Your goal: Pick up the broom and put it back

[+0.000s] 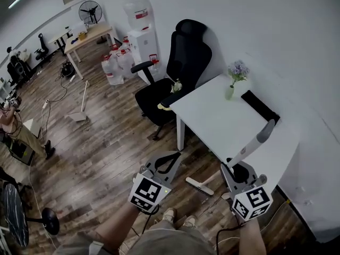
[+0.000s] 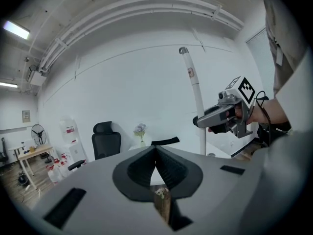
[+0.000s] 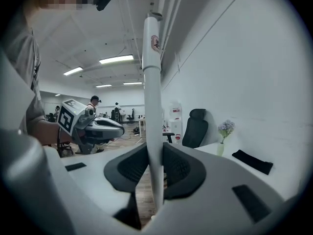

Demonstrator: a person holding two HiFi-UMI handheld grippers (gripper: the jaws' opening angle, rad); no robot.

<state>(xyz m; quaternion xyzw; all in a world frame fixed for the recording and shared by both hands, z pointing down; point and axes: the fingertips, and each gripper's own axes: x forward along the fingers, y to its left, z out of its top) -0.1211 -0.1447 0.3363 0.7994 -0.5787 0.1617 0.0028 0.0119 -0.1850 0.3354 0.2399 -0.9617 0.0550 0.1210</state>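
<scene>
One white table fills the middle right of the head view. One black chair stands just above it, by the wall. One broom slants across the lower right, its flat head at the low end. There are two grippers. The right gripper, at the lower right, pinches the broom's white stick. The left gripper, at the lower middle, has its jaws pressed together on nothing. One flower vase stands on the table.

1. A white table stood against the white wall.
2. A black office chair sat beside the table.
3. A water dispenser stood beyond the table, on wood flooring.
</scene>
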